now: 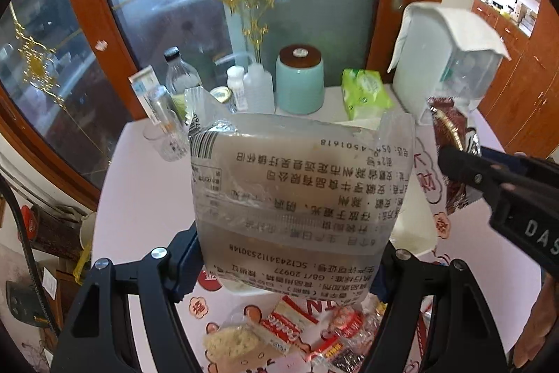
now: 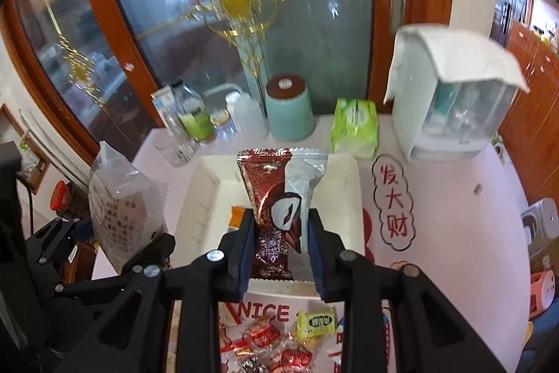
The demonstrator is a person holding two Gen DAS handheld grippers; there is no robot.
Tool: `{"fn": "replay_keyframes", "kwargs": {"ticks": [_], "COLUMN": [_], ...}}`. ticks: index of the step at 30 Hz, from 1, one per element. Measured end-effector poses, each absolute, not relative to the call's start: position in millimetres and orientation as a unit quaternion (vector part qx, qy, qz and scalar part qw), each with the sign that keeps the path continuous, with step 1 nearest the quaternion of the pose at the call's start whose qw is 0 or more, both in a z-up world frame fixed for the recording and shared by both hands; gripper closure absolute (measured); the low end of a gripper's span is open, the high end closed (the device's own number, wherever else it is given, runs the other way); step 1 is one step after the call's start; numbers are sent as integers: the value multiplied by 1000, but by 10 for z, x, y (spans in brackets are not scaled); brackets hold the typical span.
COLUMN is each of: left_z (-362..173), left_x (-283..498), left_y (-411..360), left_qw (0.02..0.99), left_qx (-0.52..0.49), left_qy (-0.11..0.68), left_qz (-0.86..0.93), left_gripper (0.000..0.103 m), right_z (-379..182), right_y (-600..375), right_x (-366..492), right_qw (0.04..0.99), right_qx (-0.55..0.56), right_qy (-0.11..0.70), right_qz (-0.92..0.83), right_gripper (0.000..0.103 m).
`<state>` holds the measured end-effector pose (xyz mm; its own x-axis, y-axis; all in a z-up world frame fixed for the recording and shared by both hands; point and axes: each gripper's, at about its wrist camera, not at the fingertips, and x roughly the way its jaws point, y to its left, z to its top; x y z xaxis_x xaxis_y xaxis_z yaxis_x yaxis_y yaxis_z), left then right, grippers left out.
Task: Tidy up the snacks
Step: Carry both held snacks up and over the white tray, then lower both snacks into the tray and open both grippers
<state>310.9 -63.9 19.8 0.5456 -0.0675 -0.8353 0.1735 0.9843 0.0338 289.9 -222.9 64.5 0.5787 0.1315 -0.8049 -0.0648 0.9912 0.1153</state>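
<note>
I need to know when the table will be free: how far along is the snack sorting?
Early days. Done: the white tray holds what looks like one orange packet. In hand: the left gripper grips a clear printed bag and the right gripper a red and silver packet, both above the tray. Left: a heap of small wrapped snacks on the table in front of it.

a teal canister (image 2: 289, 111), green tissue pack (image 2: 355, 127), bottles (image 2: 191, 114) and white dispenser (image 2: 450, 93) line the glass door (image 2: 244, 6).
</note>
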Motion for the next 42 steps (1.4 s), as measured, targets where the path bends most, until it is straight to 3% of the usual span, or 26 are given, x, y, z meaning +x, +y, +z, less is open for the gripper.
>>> {"fn": "replay_keyframes", "kwargs": {"ticks": [11,16,20,28,42], "left_z": [-626,-767,-807,-659,-442], "left_x": [3550,3605,3575,3511,3218], "left_y": [-642,-666,-658,-620,-554], "left_qw": [852,849,849,860,868], "left_qx": [53,62,59,57,62], "left_qy": [516,519,520,502,488], "left_qz": [-76,-75,-77,-74,-71], "left_gripper": [28,21,15,8,7], "right_z": [-238,-396,-454,-469,-340], "right_y": [-2205,-2209,-2214,-2232,-2203], "right_x": [3423,3497,3520,3488,3247], "right_qw": [847,839,838,840,843], "right_qx": [43,41,42,61,63], "right_qy": [528,542,544,539,534], "right_qz": [34,29,23,17,25], "right_gripper": [74,73,72,55,55]}}
